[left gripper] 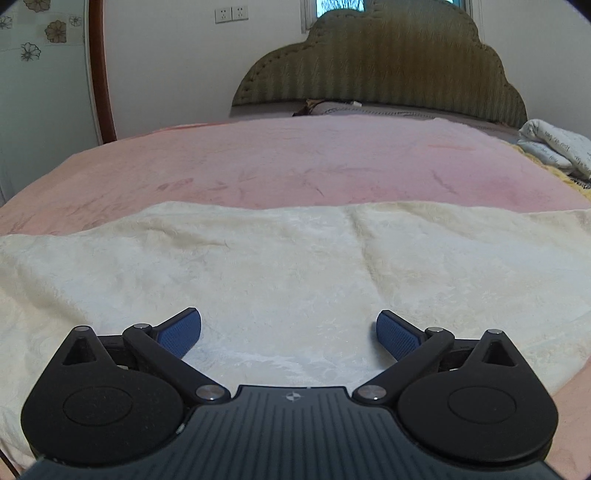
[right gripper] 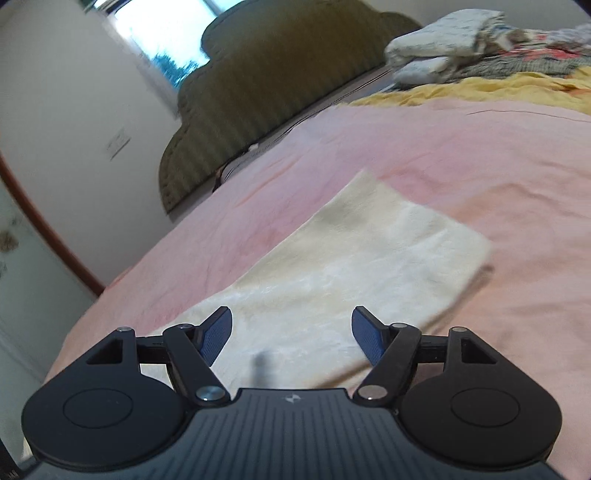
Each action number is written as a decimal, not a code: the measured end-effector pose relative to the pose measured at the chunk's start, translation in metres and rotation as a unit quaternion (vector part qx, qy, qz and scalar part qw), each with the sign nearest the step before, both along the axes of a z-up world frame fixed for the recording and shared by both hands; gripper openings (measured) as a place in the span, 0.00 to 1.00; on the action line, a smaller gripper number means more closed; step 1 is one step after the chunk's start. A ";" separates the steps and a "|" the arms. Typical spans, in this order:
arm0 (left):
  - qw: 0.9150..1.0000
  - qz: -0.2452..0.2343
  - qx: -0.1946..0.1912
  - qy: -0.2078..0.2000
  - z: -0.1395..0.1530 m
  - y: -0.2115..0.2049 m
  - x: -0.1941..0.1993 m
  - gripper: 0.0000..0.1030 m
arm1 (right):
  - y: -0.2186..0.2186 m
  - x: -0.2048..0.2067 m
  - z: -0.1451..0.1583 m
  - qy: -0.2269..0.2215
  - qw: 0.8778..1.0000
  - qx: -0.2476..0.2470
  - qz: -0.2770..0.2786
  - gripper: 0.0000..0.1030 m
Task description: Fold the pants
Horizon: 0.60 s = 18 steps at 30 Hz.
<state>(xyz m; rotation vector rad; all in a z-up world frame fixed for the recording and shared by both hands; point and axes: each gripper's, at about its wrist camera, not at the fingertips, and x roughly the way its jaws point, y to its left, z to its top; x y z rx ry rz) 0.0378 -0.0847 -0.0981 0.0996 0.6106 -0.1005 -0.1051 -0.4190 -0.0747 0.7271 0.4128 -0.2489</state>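
The blue-padded fingers [left gripper: 181, 332] of the left gripper [left gripper: 289, 334] stand spread wide apart and pinch nothing, poised low over a pair of cream-white pants [left gripper: 295, 273] that fills the whole near width of the left wrist view. The right gripper [right gripper: 291, 338] is likewise spread, its fingers [right gripper: 364, 332] empty above the same cream pants [right gripper: 351, 258], which in the right wrist view lie as a long flat band running away from the camera to a squared-off far end; that picture is tilted and somewhat blurred. The fleecy cloth shows a soft crease down its middle in the left wrist view, and its far edge lies straight across a pink blanket [left gripper: 295, 162] that covers the bed. A small dark smudge [right gripper: 263, 363] sits on the cloth just ahead of the right gripper's body; what it is cannot be told. Beyond the pants the pink blanket [right gripper: 461, 155] spreads smooth to an olive-green, scallop-edged headboard [left gripper: 384, 62], seen also at a slant from the right gripper [right gripper: 258, 92]. Folded white bedding [left gripper: 554, 146] rests at the right side near the headboard, and the right wrist view shows the white bedding [right gripper: 439, 40] stacked beside a yellow blanket [right gripper: 498, 86] and patterned fabric. On the pale wall sit two wall sockets [left gripper: 231, 14], with a brown door frame [left gripper: 99, 70] and flower-printed panel at the left and a window [right gripper: 162, 37] bright behind the headboard.
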 end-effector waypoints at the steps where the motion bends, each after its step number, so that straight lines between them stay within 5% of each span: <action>1: 1.000 0.000 0.002 0.000 0.000 0.000 -0.001 1.00 | -0.009 -0.016 -0.001 -0.006 0.999 0.017 -0.026 0.69; 9: 1.000 -0.002 -0.008 0.006 0.001 0.001 0.001 1.00 | -0.031 -0.042 -0.016 -0.010 0.996 0.073 -0.054 0.70; 18: 1.000 -0.002 -0.005 0.005 0.000 -0.002 0.001 1.00 | -0.024 -0.034 -0.029 -0.001 0.996 0.072 -0.045 0.74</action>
